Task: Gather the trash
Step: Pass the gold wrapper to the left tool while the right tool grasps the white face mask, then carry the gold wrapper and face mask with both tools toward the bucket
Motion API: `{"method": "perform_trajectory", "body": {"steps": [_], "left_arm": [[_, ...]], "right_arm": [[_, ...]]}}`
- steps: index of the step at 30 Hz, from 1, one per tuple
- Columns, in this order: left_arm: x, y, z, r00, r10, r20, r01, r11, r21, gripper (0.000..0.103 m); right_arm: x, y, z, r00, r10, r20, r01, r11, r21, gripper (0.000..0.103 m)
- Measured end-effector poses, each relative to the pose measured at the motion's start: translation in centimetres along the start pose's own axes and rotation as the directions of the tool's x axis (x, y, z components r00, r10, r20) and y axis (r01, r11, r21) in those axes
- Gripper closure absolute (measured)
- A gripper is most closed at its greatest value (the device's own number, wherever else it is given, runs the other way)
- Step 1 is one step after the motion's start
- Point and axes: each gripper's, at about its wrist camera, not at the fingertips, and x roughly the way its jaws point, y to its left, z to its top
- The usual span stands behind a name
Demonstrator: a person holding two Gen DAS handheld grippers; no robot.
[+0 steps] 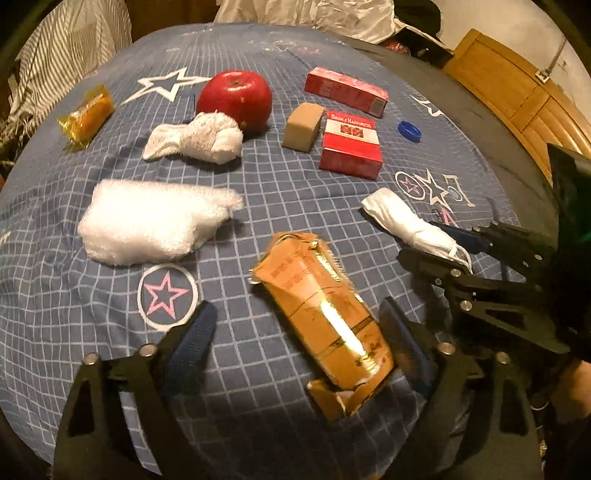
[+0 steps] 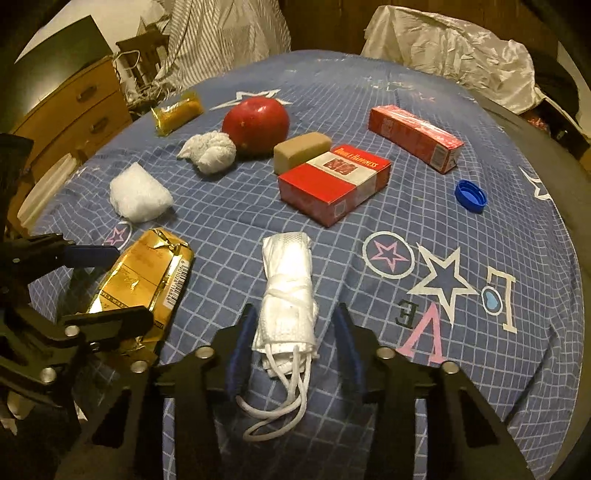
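A gold foil packet (image 1: pixel 325 314) lies on the blue checked bedspread (image 1: pixel 258 206). My left gripper (image 1: pixel 297 332) stands open around it, the right finger against the packet's side and the left finger well clear. A rolled white face mask (image 2: pixel 288 288) with loose ear loops lies between the fingers of my right gripper (image 2: pixel 293 332). Its left pad touches the roll, while a narrow strip of cloth shows at the right pad. In the left wrist view the right gripper (image 1: pixel 443 249) straddles the mask (image 1: pixel 402 221) end. The right wrist view shows the left gripper (image 2: pixel 107 286) over the packet (image 2: pixel 144 273).
Farther back lie a white plastic wad (image 1: pixel 147 225), a crumpled tissue (image 1: pixel 199 138), a red apple (image 1: pixel 236 98), a tan block (image 1: pixel 303 127), a red cigarette pack (image 1: pixel 351 146), a long red box (image 1: pixel 345 90), a blue cap (image 1: pixel 409 131) and a yellow packet (image 1: pixel 86 118). A white bag (image 1: pixel 314 14) sits behind.
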Motion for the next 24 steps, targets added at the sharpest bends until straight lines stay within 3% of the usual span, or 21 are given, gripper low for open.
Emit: {"method": "perform_trajectory", "body": {"steps": [2, 3, 8, 13, 17, 20, 24], "left_arm": [[0.0, -0.3, 0.0, 1.0, -0.007, 0.003, 0.007, 1.0, 0.002, 0.046], [-0.1, -0.4, -0.1, 1.0, -0.02, 0.006, 0.02, 1.0, 0.008, 0.051], [-0.7, -0.7, -0.8, 0.998, -0.039, 0.048, 0.038, 0.999, 0.027, 0.062], [-2.6, -0.1, -1.6, 0.993, -0.021, 0.114, 0.016, 0.999, 0.049, 0.066], [-4.8, 0.6, -2.1, 0.983, -0.007, 0.183, -0.003, 0.999, 0.053, 0.066], [-7.2, 1.2, -2.2, 0.965, 0.022, 0.26, -0.034, 0.998, 0.045, 0.066], [-10.2, 1.8, -2.6, 0.929, 0.065, 0.365, -0.082, 0.996, 0.031, 0.066]], "right_arm": [[-0.3, 0.3, -0.3, 1.0, -0.012, 0.018, 0.012, 1.0, 0.0, 0.073], [-0.4, 0.5, -0.4, 0.999, -0.021, 0.03, 0.021, 1.0, 0.001, 0.074], [-1.2, 0.4, -1.3, 0.996, -0.028, 0.087, 0.024, 0.998, 0.05, 0.076], [-2.9, 0.5, -2.6, 0.984, -0.027, 0.174, 0.003, 0.99, 0.139, 0.076], [-5.5, 1.7, -3.0, 0.96, -0.063, 0.273, 0.013, 0.984, 0.179, 0.076], [-7.7, 3.3, -2.9, 0.936, -0.094, 0.34, 0.033, 0.983, 0.181, 0.076], [-10.7, 5.6, -2.6, 0.897, -0.135, 0.421, 0.067, 0.983, 0.17, 0.076]]}}
